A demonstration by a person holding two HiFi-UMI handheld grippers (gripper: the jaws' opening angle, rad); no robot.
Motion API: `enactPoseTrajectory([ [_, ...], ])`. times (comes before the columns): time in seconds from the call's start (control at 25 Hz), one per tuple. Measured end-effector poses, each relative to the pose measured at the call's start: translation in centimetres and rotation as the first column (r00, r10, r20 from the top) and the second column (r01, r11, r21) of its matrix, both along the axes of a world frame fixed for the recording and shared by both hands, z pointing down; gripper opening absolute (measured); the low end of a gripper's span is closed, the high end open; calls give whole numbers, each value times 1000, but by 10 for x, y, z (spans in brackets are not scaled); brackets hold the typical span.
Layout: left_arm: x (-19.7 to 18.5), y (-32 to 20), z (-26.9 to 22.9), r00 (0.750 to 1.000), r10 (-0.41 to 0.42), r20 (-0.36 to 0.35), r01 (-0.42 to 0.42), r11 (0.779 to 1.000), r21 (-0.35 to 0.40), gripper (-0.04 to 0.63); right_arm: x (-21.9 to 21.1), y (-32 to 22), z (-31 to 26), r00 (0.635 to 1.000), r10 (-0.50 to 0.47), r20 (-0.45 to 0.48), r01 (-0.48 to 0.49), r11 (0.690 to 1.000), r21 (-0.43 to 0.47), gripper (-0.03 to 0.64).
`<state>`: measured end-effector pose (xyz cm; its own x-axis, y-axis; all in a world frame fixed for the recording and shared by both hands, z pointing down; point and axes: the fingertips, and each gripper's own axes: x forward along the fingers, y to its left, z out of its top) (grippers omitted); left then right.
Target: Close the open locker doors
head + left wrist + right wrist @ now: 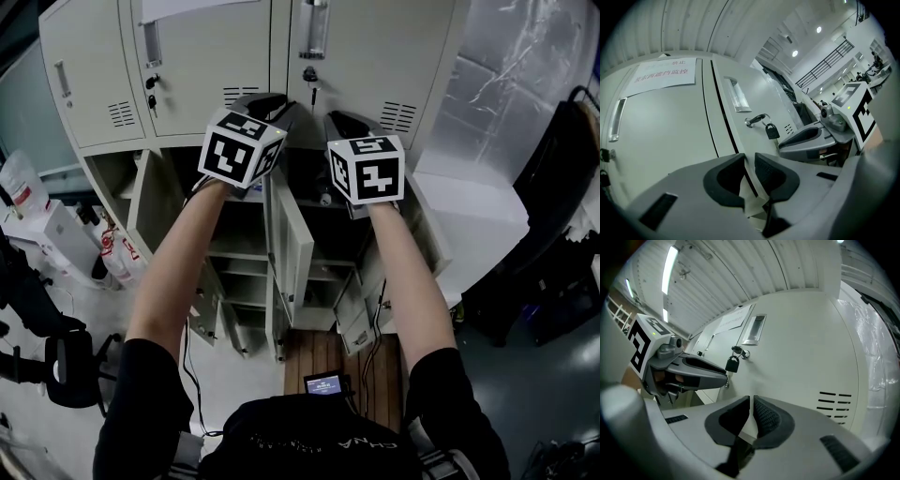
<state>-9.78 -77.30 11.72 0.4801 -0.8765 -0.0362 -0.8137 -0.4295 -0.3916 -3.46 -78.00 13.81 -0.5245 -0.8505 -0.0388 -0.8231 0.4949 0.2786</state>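
In the head view both grippers are held level in front of a bank of pale lockers. The upper doors (375, 47) are closed. Below them several doors stand open: one at the left (155, 197), one in the middle (292, 246) and one at the right (424, 230), with smaller ones lower down (208, 302). My left gripper (267, 101) (750, 157) faces a closed upper door; its jaws stand a narrow gap apart with nothing between them. My right gripper (339, 120) (751, 399) is shut and empty, close to a closed door with a black padlock (732, 364).
A paper notice (661, 74) is stuck on the upper left door. White boxes (56, 234) and a black chair base (66, 366) stand at the left. A black bag (562, 187) is at the right. A small screen (323, 382) lies on a wooden board by the person's feet.
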Motion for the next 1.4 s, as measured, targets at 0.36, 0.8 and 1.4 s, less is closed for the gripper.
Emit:
enactPoseTrajectory([
  [0.36, -2, -10, 1, 1000, -24, -2, 24, 1000, 12, 77, 4, -12, 5, 1000, 23, -9, -23, 1000, -16, 49],
  [0.8, -9, 0, -22, 998, -50, 32, 46, 991, 125, 77, 1, -24, 8, 999, 42, -16, -42, 999, -31, 49],
  [1.4, 32, 13, -55, 926, -53, 375, -32, 976, 216, 77, 2, -25, 8, 999, 30, -30, -32, 998, -45, 43],
])
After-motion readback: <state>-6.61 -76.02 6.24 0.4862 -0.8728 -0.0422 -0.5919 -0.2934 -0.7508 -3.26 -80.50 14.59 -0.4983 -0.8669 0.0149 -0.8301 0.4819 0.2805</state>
